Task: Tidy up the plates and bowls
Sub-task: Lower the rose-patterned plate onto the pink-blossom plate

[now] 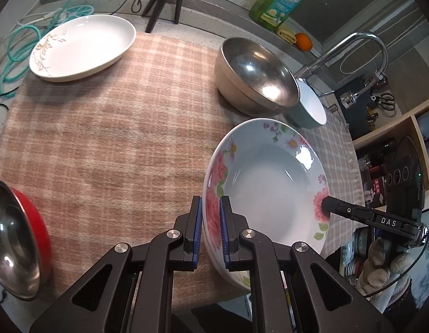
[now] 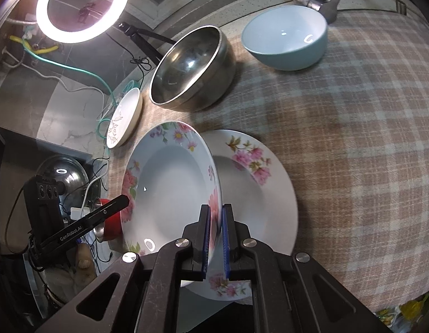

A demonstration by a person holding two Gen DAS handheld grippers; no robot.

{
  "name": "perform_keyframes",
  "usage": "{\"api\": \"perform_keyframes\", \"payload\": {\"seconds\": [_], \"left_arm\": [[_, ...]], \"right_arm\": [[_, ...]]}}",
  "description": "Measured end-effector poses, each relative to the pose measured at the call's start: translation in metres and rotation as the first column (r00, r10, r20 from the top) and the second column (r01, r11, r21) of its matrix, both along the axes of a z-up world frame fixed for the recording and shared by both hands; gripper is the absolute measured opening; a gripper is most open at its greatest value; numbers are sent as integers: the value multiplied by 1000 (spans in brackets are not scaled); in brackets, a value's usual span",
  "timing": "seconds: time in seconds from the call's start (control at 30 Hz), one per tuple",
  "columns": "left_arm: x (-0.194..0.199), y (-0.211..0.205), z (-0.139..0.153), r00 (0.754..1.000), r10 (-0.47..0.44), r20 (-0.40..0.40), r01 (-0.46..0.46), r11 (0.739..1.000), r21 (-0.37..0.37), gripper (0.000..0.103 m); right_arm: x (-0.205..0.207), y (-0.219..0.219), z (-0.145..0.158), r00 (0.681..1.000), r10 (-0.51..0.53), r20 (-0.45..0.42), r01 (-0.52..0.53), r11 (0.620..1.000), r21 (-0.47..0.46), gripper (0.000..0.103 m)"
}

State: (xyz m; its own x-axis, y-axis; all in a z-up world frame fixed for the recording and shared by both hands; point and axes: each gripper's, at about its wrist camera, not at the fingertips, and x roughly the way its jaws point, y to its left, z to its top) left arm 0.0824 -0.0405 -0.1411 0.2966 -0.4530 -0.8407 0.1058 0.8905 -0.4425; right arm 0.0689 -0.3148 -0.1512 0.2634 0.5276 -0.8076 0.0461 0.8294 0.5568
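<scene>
- I have the rose-patterned deep plate [image 1: 265, 183] carried between both grippers, clear of the checked cloth [image 1: 117, 127]; the left gripper [image 1: 210, 230] is clenched on its near-left rim, the right gripper [image 2: 216, 238] on the opposite rim, blue pads [image 1: 198, 222] pressed to either face of the china
- it hangs just above and partly over a second floral plate [image 2: 259, 188] lying flat on the cloth; I judge that to be where it should be stacked
- main risk: two narrow grips on a glazed rim; if one hand runs ahead of the other, the plate could twist in the pads and slip, dropping onto the plate below and chipping both
- second risk: coming down tilted; the rim would strike the lower plate edge-first and skate it toward the table edge, which lies close behind
- third: the steel bowl [image 2: 189, 69] and the blue bowl [image 2: 286, 37] stand further back, well apart for now; a wide swing could still clip them
- the white oval dish [image 1: 84, 47] sits far off at the back corner; a red-walled steel bowl [image 1: 17, 238] sits at the left edge
- pose: both grippers angle steeply downward, facing each other across the plate; a gloved hand [image 1: 386, 260] shows beneath the right one
</scene>
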Motion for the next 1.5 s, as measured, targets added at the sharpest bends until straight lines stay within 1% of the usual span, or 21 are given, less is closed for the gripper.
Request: {"api": "perform_keyframes", "payload": {"seconds": [0.4,0.67,1.1,1.5], "left_arm": [[-2,-20,-10,1000,-18,-20,18,1000,11,10],[-4,-25,-15,999,-21,-31,22,1000,18,10],[-6,-28,-18,999,-31,-34,32,999,34,10],[-6,-32,-24,998,-36,-42,37,999,38,10]], "right_arm": [[-12,-23,-13,999,-20,-32,20,1000,-2,8],[-11,-22,-13,999,-22,-35,22,1000,-4,8],[-14,-21,-21,998,-22,-64,21,1000,-8,8],[-14,-23,-23,997,-30,-66,30,999,-16,8]]}}
